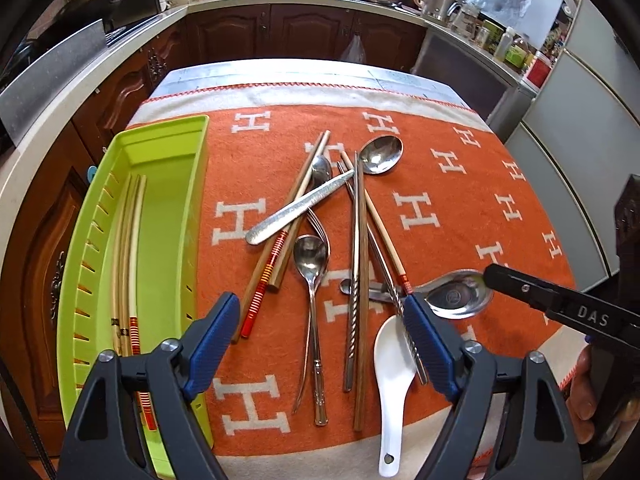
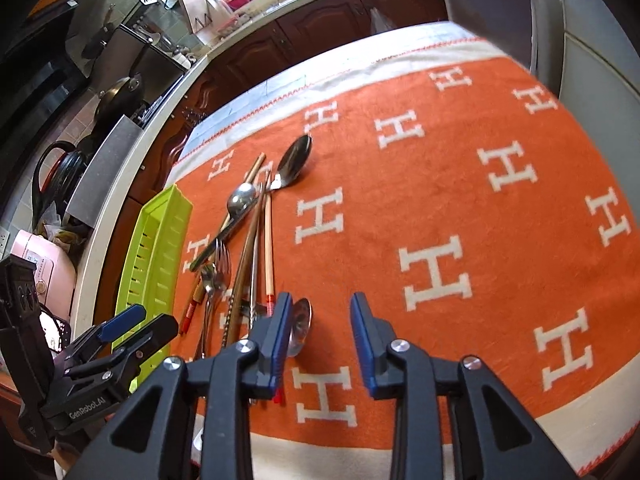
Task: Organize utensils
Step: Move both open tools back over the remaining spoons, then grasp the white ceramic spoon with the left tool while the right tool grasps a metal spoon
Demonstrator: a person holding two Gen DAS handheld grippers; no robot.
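A pile of utensils lies on the orange cloth: steel spoons (image 1: 310,264), a fork, a textured steel handle (image 1: 298,210), wooden and steel chopsticks (image 1: 360,280), and a white ceramic spoon (image 1: 392,384). A lime green tray (image 1: 168,200) at the left holds pale chopsticks (image 1: 130,260). My left gripper (image 1: 320,340) is open above the near end of the pile. My right gripper (image 2: 320,328) is open and empty, low over the cloth; its left finger is right beside a round steel spoon bowl (image 2: 301,326), also seen in the left wrist view (image 1: 458,294). The tray also shows in the right wrist view (image 2: 160,256).
The orange cloth with white H letters (image 1: 460,208) covers the table; its right half (image 2: 480,200) is bare. Dark wooden cabinets (image 1: 280,32) and a counter surround the table. A fridge (image 1: 580,160) stands at the right.
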